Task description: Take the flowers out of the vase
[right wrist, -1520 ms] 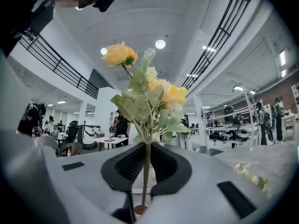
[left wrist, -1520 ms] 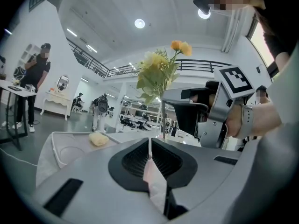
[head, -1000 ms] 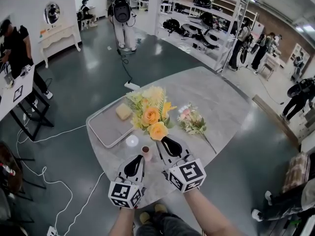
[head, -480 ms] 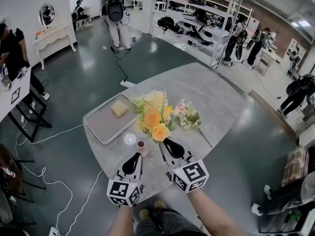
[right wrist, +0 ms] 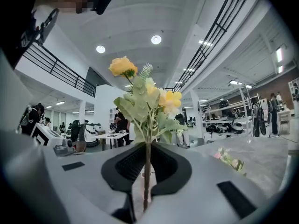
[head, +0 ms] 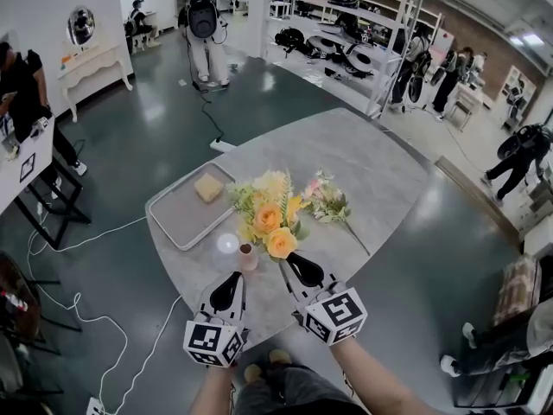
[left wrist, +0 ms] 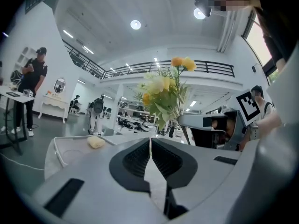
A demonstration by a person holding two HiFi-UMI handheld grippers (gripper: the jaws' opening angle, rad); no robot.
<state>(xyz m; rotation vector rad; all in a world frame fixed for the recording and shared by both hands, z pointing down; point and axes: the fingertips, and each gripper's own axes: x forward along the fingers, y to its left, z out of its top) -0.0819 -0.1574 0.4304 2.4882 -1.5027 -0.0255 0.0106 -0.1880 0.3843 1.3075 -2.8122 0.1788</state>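
— What is hard to make out here?
— The lower end of the stem. In the head view the right gripper (head: 290, 263) covers it, and in that gripper's own view it sinks between the fingers (right wrist: 126, 164). The person's arms are cut off at the bottom edge. The white round thing (head: 227, 244) beside the vase (head: 247, 256) is too glary to name.
— And the fingers?
— The right ones are clenched on the stem of the yellow bouquet (head: 266, 216). They hold it upright just beside the vase, whose dark mouth shows. The left gripper (head: 233, 280) has its fingers pressed together, empty, near the vase. A pink sprig (head: 327, 201) lies on the worktop (head: 380, 171), and a tray (head: 177, 223) sits further left.
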